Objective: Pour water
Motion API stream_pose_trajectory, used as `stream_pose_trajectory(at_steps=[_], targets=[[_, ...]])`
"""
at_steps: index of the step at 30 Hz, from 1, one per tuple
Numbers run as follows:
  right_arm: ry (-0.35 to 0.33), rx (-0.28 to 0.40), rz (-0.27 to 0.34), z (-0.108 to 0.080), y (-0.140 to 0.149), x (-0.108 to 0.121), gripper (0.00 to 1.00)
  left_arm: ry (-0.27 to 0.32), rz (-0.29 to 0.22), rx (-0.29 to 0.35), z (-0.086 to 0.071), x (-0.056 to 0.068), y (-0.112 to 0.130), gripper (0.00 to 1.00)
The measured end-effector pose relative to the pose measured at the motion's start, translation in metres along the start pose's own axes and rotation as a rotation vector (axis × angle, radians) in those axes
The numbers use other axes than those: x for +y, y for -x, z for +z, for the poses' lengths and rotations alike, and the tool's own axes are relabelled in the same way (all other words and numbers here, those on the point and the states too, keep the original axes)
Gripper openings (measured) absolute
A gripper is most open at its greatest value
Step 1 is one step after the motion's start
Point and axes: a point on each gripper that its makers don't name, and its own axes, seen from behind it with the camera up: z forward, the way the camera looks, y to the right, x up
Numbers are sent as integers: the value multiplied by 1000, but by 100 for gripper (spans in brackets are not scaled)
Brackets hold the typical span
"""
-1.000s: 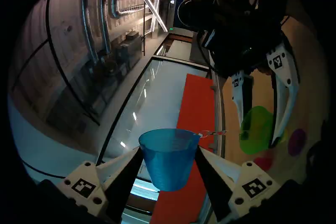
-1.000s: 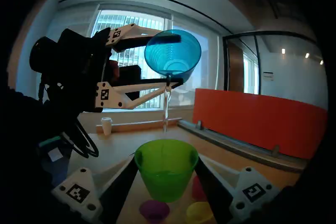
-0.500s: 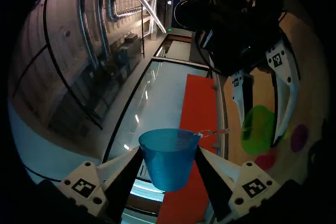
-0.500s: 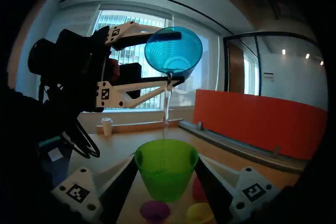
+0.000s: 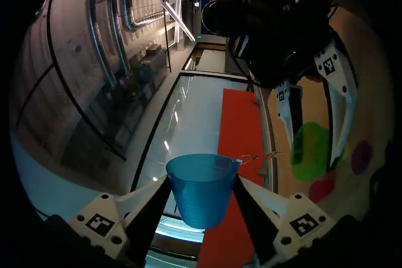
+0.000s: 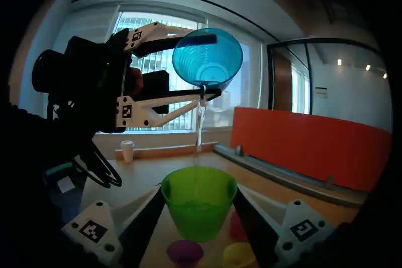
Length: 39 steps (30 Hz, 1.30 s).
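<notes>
Tilted blue translucent plastic cup (image 6: 207,59) streams water (image 6: 199,132) into green translucent plastic cup (image 6: 198,210).
Left gripper (image 5: 202,180) pinches the blue cup; right gripper (image 6: 198,190) pinches the green cup, upright underneath.

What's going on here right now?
A person holds a gripper in each hand. The left gripper is shut on a blue cup and has it tipped over, so a thin stream of water runs from its rim. The water falls into a green cup, which the right gripper grips upright directly below. The green cup looks partly filled, and the pour is under way.
</notes>
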Motion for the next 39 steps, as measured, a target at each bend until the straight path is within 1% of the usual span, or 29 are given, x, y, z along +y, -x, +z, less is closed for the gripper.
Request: stream_pose_trajectory(at_steps=[9,14,29,39], targets=[[2,1,0,0,0,1,90,-3,28,4,1,3,-2,84],[2,2,0,-1,-1,2,90,-6,46,7,1,3,-4,84],[2,4,0,-2,-1,2,90,-16,125,18,3,-7,-8,85],[4,5,0,-3,-2,2,90,-25,181,19,1,-4,-12,84]])
